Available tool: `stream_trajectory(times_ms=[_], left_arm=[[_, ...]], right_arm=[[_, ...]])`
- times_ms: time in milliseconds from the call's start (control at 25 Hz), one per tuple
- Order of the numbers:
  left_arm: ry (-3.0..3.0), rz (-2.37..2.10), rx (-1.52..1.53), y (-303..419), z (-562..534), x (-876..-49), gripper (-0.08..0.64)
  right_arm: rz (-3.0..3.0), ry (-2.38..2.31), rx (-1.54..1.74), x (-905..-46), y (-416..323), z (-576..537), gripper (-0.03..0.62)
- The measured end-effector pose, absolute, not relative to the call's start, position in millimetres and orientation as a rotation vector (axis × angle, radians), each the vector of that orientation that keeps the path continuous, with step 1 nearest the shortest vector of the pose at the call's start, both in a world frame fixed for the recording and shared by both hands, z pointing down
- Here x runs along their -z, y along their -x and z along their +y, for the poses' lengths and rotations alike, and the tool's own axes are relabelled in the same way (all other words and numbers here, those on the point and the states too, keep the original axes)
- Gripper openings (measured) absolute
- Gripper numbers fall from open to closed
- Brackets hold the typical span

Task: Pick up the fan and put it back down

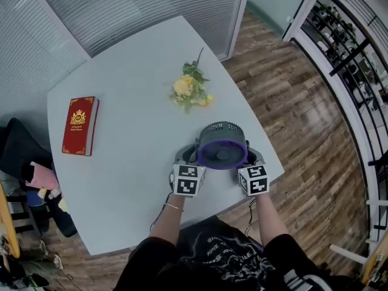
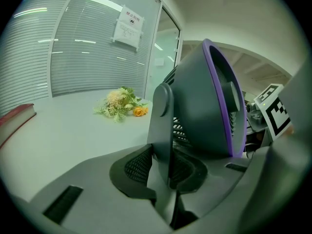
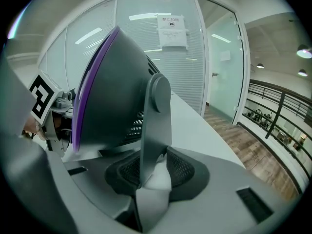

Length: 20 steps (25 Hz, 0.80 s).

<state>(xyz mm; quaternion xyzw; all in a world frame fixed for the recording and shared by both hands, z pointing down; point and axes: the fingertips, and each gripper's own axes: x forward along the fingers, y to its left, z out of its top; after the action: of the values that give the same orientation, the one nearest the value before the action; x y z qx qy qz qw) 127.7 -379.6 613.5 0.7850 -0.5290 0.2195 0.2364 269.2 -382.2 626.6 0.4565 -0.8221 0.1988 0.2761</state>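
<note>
A dark grey desk fan [image 1: 222,144] with a purple front ring is near the front right edge of the pale table [image 1: 121,162], face tilted up towards me. My left gripper [image 1: 189,156] is shut on the fan's left stand arm [image 2: 163,126], which runs down between the jaws in the left gripper view. My right gripper [image 1: 251,160] is shut on the right stand arm [image 3: 155,126], seen the same way in the right gripper view. The fan's underside is hidden, so I cannot tell whether it touches the table.
A red book [image 1: 80,125] lies at the table's left. A bunch of yellow flowers [image 1: 189,90] lies beyond the fan. Glass walls with blinds [image 1: 121,5] stand behind the table. The table edge [image 1: 267,180] drops to wooden floor [image 1: 303,102] on the right. Bags [image 1: 36,187] sit at the left.
</note>
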Motion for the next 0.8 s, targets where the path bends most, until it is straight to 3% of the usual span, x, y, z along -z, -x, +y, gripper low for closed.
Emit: stream_trajectory(times_ms=[800], left_arm=[[-2.253,-1.417,-0.607,-124.3,-389.2,-620.3,0.098]], right_arm=[[-2.206,-1.300,-0.453,-628.4,-264.4,-396.6,0.123]])
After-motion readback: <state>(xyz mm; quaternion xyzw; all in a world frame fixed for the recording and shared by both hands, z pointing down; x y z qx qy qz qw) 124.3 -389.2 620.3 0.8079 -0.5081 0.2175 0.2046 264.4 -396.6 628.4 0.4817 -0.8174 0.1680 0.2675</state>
